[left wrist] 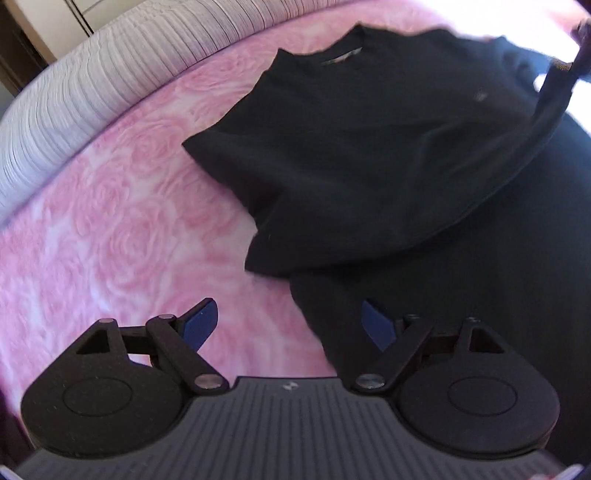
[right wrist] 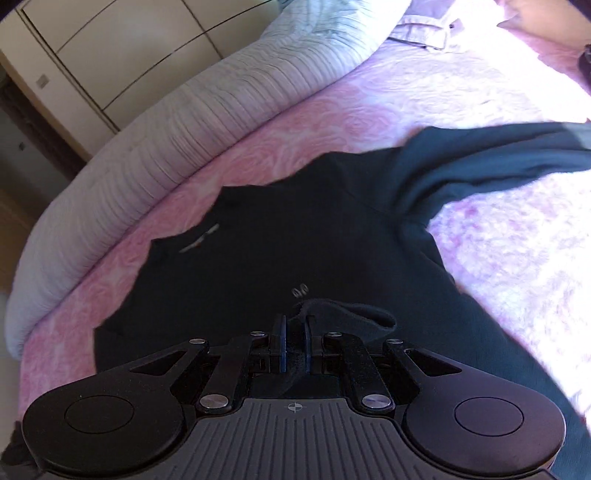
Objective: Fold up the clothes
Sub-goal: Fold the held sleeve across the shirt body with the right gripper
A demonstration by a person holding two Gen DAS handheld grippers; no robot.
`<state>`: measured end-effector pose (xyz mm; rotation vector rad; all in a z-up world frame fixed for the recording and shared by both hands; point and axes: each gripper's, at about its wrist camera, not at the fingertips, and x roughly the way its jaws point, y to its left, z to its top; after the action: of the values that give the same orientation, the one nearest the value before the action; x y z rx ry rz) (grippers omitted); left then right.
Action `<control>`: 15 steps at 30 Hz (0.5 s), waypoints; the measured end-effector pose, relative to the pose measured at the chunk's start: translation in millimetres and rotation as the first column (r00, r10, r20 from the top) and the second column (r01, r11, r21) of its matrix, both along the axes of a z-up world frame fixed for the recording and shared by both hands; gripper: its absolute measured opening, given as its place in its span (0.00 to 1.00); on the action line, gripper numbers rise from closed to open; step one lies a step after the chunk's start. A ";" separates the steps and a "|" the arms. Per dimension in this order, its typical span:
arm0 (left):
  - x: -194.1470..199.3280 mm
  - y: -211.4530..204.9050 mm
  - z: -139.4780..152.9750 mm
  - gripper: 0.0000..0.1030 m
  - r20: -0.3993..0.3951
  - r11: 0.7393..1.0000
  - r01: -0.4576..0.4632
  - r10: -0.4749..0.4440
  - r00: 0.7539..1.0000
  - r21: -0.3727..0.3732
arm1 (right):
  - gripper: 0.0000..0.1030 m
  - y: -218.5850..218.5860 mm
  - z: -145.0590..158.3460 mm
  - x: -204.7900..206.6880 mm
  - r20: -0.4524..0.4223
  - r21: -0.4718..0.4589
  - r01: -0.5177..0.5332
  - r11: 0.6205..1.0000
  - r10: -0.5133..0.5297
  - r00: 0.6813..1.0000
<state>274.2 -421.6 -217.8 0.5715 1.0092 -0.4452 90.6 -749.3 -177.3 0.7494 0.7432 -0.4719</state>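
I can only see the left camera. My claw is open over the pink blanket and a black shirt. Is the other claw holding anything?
Observer: Yes. The right claw is shut on a bunched fold of the black shirt.
Operator: Is there other stuff on the bed?
Observer: A pale folded garment lies at the far end of the pink blanket.
Operator: What's next to the bed?
Observer: A cream wardrobe stands beyond the grey quilt.

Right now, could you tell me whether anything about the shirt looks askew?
Yes: the dark long-sleeved shirt lies unevenly on the pink rose-patterned bedspread. One sleeve trails sideways, and the right gripper pinches a bunched fold.
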 end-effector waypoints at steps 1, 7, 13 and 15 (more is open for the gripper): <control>3.8 -8.2 -6.7 0.80 0.013 1.000 0.000 -0.001 1.000 0.025 | 0.07 -6.2 8.4 -1.0 0.025 -0.004 -0.021 1.000 0.021 0.999; 22.0 -20.2 -28.9 0.79 0.084 0.996 0.012 -0.019 0.996 0.091 | 0.07 -41.8 -6.7 -34.8 -0.051 -0.065 -0.054 0.996 0.051 0.997; 36.7 -20.8 -37.2 0.77 0.079 0.998 -0.003 -0.002 0.997 0.066 | 0.08 -48.4 -40.9 -31.2 -0.125 0.034 -0.054 0.998 0.058 0.990; 38.7 -20.1 -35.9 0.77 0.080 0.998 -0.009 0.004 0.997 0.058 | 0.08 -50.8 -41.6 -24.0 -0.118 0.036 -0.050 0.998 0.054 0.992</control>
<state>313.0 -441.7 -253.7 0.6335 0.9501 -0.3854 66.7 -800.2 -218.9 0.7361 0.8817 -0.4610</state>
